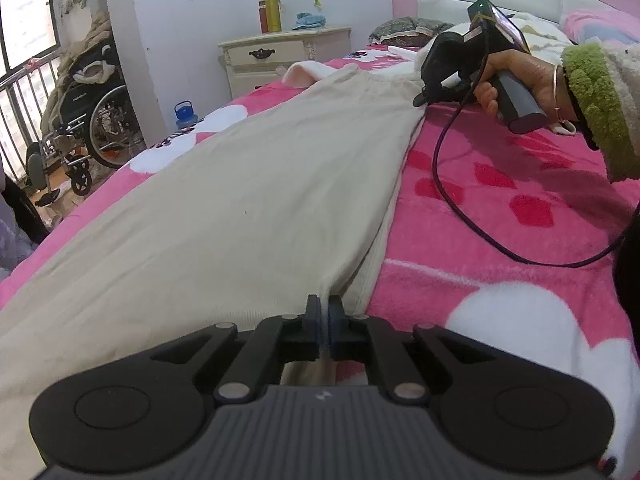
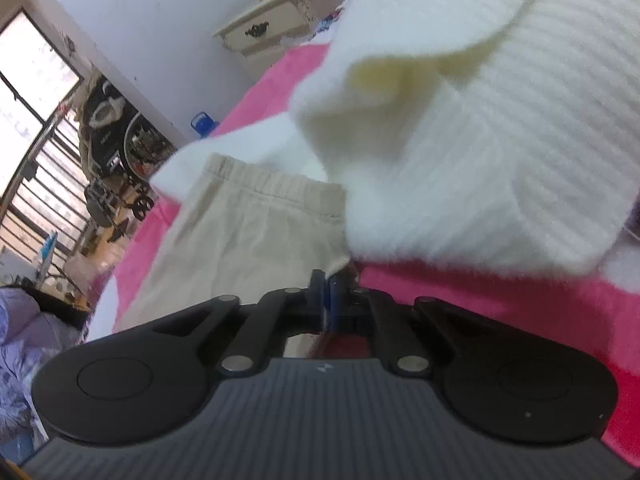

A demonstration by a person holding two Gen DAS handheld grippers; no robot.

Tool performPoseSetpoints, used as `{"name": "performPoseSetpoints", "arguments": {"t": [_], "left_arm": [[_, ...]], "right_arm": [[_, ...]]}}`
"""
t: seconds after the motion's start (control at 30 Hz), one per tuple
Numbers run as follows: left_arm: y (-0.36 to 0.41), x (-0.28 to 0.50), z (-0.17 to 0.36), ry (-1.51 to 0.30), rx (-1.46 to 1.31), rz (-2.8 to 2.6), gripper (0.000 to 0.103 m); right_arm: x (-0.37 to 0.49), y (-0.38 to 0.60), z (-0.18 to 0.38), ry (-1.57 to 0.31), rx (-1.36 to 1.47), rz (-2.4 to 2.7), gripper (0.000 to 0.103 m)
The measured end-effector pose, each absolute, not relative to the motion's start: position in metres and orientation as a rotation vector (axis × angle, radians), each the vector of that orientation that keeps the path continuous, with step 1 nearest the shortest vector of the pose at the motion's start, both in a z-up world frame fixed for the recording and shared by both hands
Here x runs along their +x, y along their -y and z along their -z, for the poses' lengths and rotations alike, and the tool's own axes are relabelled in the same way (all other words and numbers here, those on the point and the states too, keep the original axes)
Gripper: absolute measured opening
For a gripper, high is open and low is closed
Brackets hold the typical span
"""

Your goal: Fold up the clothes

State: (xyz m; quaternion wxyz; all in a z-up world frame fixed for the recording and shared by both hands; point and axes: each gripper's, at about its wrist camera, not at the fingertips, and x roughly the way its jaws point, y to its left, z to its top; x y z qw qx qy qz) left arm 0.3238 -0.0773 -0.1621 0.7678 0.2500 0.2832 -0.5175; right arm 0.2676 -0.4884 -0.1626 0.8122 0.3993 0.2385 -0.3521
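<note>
While the beige garment [image 1: 248, 200] lies flat, both grippers — left gripper [image 1: 324, 312], right gripper [image 2: 326, 286] — pinch it

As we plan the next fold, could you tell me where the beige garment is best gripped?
Grip the beige garment along its right-hand long edge, coming in from the bare pink blanket side: that edge lies straight and exposed. Both grippers' jaws already pinch it there, left gripper near, right gripper far.
</note>
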Motion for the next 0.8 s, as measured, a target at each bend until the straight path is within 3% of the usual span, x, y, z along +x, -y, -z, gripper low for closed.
{"name": "performPoseSetpoints", "arguments": {"t": [0.2, 0.27, 0.53, 0.67, 0.8], "left_arm": [[0.072, 0.329, 0.155, -0.655, 0.464, 1.136, 0.019], [0.067, 0.331, 0.150, -0.678, 0.420, 1.150, 0.032], [0.061, 0.334, 0.146, -0.747, 0.320, 1.151, 0.032], [0.062, 0.337, 0.160, -0.797, 0.273, 1.128, 0.033], [0.052, 0.339, 0.151, -0.803, 0.225, 1.097, 0.035]], "right_arm": [[0.266, 0.478, 0.143, -0.560, 0.777, 0.726, 0.012], [0.270, 0.471, 0.141, -0.576, 0.759, 0.689, 0.012], [0.285, 0.444, 0.134, -0.636, 0.685, 0.542, 0.013], [0.289, 0.451, 0.152, -0.681, 0.663, 0.652, 0.007], [0.258, 0.460, 0.134, -0.635, 0.680, 0.805, 0.013]]}}
